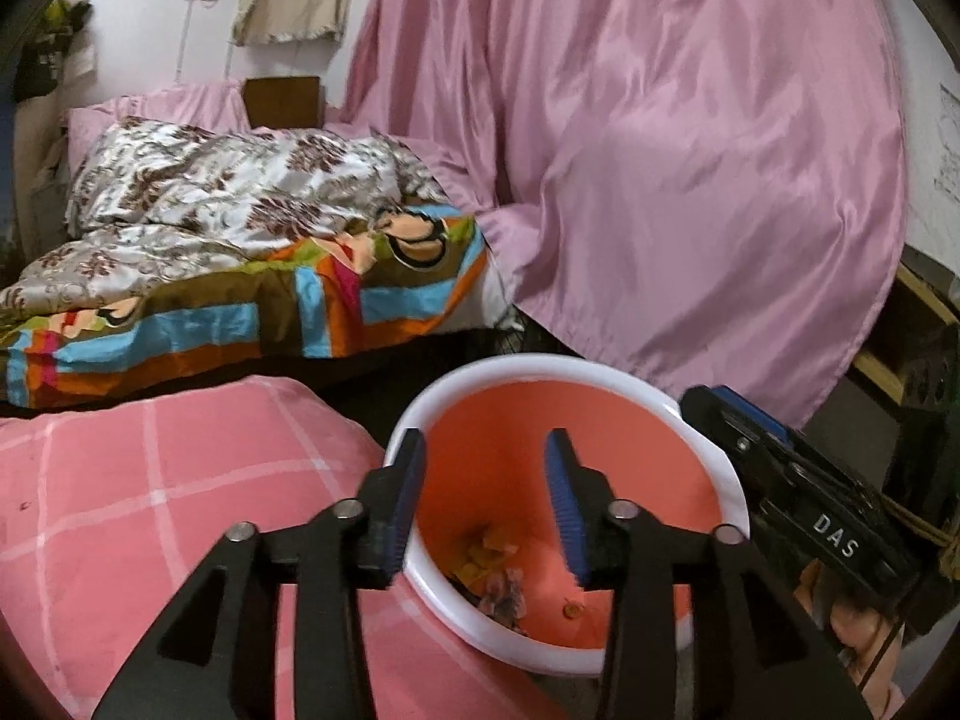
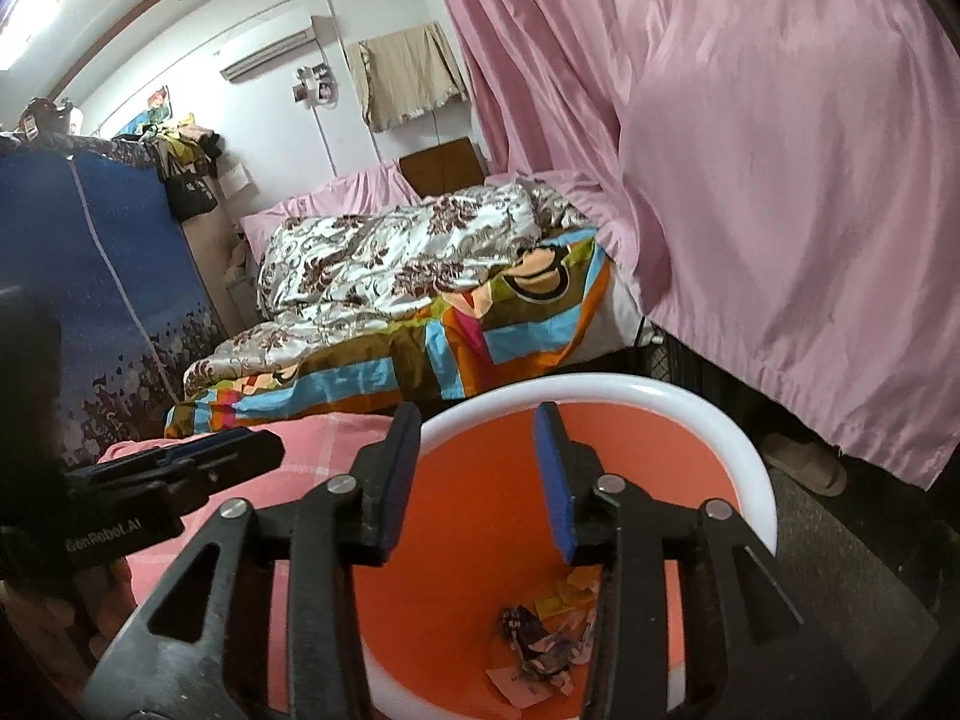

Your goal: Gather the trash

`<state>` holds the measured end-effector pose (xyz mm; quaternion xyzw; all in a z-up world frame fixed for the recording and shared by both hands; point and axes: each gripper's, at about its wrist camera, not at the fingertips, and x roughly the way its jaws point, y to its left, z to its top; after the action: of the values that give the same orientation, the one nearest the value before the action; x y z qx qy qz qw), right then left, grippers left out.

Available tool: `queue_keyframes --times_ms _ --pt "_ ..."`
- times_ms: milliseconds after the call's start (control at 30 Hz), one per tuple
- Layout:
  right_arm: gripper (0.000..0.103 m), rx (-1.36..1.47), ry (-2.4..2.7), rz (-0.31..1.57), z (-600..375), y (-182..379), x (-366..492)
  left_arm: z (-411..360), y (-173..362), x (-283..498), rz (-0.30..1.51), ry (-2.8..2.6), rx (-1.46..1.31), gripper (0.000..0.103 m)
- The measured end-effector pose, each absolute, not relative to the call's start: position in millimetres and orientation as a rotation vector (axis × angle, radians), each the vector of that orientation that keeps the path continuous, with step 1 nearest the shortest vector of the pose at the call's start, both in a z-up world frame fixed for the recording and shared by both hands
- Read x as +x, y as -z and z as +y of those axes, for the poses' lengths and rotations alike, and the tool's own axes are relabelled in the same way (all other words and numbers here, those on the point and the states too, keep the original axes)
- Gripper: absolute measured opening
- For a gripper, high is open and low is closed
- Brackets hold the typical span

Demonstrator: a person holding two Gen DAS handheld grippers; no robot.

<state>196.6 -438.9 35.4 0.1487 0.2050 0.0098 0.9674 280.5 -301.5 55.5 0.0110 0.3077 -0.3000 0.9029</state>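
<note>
An orange bin with a white rim (image 1: 735, 480) (image 2: 759, 474) stands on the floor beside a pink checked cushion. Crumpled wrappers and paper scraps (image 1: 501, 591) (image 2: 549, 642) lie at its bottom. My left gripper (image 1: 486, 501) hangs open over the bin's left rim, nothing between its blue pads. My right gripper (image 2: 477, 480) is also open and empty, straddling the bin's near-left rim above the trash. The right gripper's body (image 1: 798, 498) shows at the bin's right side in the left wrist view. The left gripper's body (image 2: 168, 474) shows over the cushion in the right wrist view.
A pink checked cushion (image 1: 150, 510) (image 2: 312, 450) touches the bin's left side. Behind lies a bed with a floral quilt (image 1: 210, 186) and a colourful blanket (image 2: 480, 330). A pink curtain (image 1: 690, 150) hangs on the right, a sandal (image 2: 804, 462) under it. A blue wardrobe (image 2: 102, 300) stands left.
</note>
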Motion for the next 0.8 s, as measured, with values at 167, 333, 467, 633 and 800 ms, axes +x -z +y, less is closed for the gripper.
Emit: queue_keyframes --times_ms 167,333,467,633,800 --pt "0.060 0.283 -0.017 0.367 -432 -45 189 -280 -71 272 0.574 0.568 -0.016 0.048" --pt "0.076 0.264 -0.010 0.309 -421 -54 179 -256 -88 257 0.494 0.513 -0.035 0.059" --pt "0.085 0.262 -0.010 0.268 -412 -62 171 -239 -97 244 0.454 0.480 -0.035 0.065" --pt "0.093 0.254 -0.013 0.225 -398 -71 163 -217 -107 225 0.386 0.436 -0.047 0.081" --pt "0.103 0.244 -0.027 0.191 -381 -76 156 -194 -109 209 0.361 0.400 -0.055 0.093"
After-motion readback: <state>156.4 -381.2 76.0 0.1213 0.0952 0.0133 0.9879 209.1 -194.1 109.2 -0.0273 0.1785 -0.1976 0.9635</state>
